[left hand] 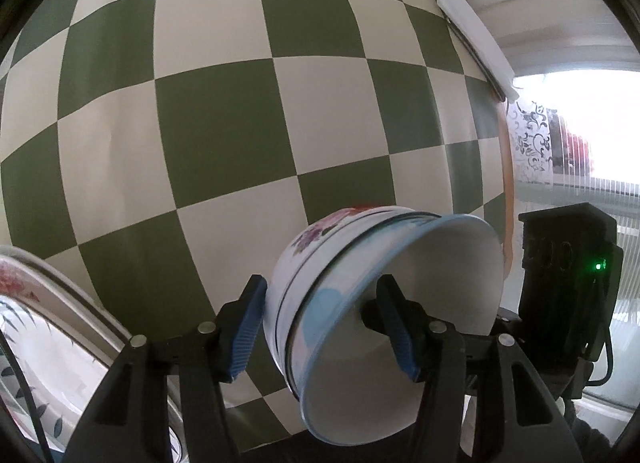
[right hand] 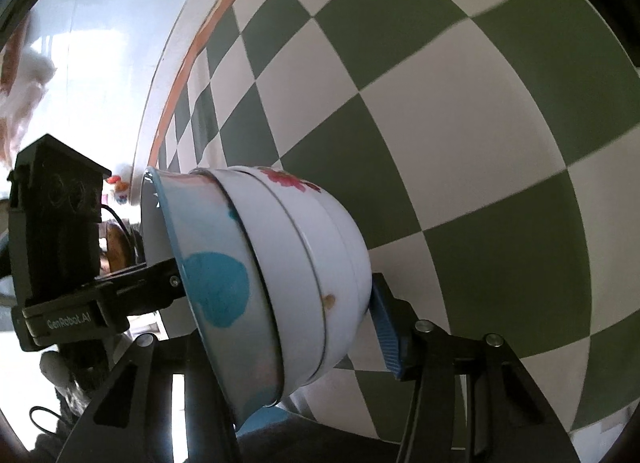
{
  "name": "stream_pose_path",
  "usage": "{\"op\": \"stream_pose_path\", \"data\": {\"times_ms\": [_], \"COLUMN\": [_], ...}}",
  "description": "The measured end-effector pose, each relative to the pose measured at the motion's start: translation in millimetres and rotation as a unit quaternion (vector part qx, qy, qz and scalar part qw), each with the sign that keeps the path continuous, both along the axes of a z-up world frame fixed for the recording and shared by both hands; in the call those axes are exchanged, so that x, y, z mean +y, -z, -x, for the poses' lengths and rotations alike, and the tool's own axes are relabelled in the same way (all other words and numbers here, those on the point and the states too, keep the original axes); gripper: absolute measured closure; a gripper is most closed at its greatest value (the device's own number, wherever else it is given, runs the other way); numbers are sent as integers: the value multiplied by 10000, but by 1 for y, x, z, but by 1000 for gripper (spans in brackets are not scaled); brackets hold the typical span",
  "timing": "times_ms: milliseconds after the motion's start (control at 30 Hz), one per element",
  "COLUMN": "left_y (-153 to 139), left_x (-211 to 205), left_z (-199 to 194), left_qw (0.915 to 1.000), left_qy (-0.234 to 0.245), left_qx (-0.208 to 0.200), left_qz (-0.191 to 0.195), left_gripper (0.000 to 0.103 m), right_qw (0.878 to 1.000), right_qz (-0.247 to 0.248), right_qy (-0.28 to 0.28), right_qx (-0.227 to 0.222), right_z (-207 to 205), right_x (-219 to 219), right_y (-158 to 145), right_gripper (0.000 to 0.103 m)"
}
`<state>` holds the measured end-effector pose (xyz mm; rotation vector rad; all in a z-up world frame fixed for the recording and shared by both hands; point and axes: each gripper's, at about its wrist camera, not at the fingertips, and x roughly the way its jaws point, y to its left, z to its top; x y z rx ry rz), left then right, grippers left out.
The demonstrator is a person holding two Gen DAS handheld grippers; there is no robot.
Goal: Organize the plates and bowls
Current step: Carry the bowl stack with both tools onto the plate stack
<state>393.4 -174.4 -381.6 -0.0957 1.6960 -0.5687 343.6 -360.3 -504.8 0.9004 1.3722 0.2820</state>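
A stack of nested bowls [left hand: 320, 239] hangs tipped on its side above the green-and-white checked tablecloth [left hand: 224, 123]. The outer bowls are white with purple and red flowers; the inner bowl [left hand: 420, 263] has a blue rim. My left gripper [left hand: 320, 291] is shut on the stack, one blue pad [left hand: 248, 327] on the stack's base and the other inside the inner bowl. In the right wrist view my right gripper [right hand: 296, 295] grips the same stack [right hand: 288, 247]. Its right pad [right hand: 384, 327] presses the base; its left finger is hidden behind the bowls.
A large flower-patterned dish [left hand: 48, 343] with a shiny rim lies at the lower left of the left wrist view. The cloth's orange-trimmed edge [right hand: 200, 39] runs along the far side. A bright window and a patterned curtain [left hand: 532, 139] lie beyond the table.
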Motion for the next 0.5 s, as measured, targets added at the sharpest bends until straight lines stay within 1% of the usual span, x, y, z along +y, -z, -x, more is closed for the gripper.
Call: {"op": "stream_pose_path", "data": {"times_ms": [100, 267, 500], "left_y": [-3, -13, -39], "left_x": [1, 9, 30], "left_z": [3, 5, 6], "left_qw": [10000, 9997, 9985], "left_qy": [-76, -256, -514], "left_qx": [-22, -39, -189], "left_qz": [-45, 3, 97], "left_gripper": [50, 50, 50], "right_qw": [9999, 9995, 9985], "right_qz": [30, -29, 4], "right_qy": [-144, -308, -551], "right_qx": [3, 36, -68], "right_z": [-3, -8, -17], "right_x": [2, 5, 18], "right_y": [-4, -11, -36], "right_gripper": [52, 52, 52]}}
